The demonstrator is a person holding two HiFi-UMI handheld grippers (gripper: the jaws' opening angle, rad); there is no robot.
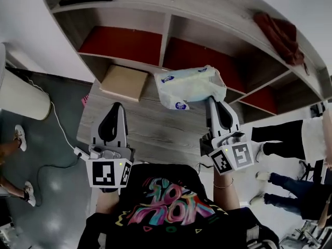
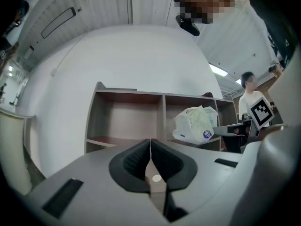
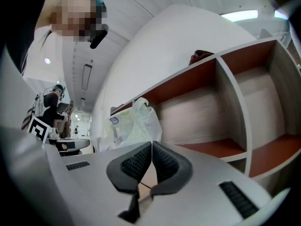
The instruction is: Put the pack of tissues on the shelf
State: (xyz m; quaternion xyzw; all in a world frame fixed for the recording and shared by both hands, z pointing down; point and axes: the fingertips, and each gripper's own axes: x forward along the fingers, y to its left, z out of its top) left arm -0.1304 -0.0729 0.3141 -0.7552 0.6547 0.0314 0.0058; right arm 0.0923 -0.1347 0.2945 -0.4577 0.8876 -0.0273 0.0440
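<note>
The pack of tissues [image 1: 189, 87], a soft white plastic bundle with blue print, hangs in the air in front of the shelf's [image 1: 166, 32] middle compartment. My right gripper [image 1: 213, 104] is shut on its right end; in the right gripper view the pack [image 3: 134, 124] bulges up to the left of the closed right gripper [image 3: 152, 144]. My left gripper [image 1: 115, 110] is shut with nothing in it and sits low at the left over the wooden table [image 1: 155, 134]. In the left gripper view the pack [image 2: 195, 125] shows before the shelf [image 2: 162, 114], beyond the left gripper [image 2: 150, 141].
A flat tan box [image 1: 123, 82] lies on the table under the shelf's left compartment. A brown cloth [image 1: 280, 35] lies on top of the shelf at the right. A white bin [image 1: 21, 97] and a cable [image 1: 59, 128] are on the floor at the left. A person [image 1: 295, 139] stands at the right.
</note>
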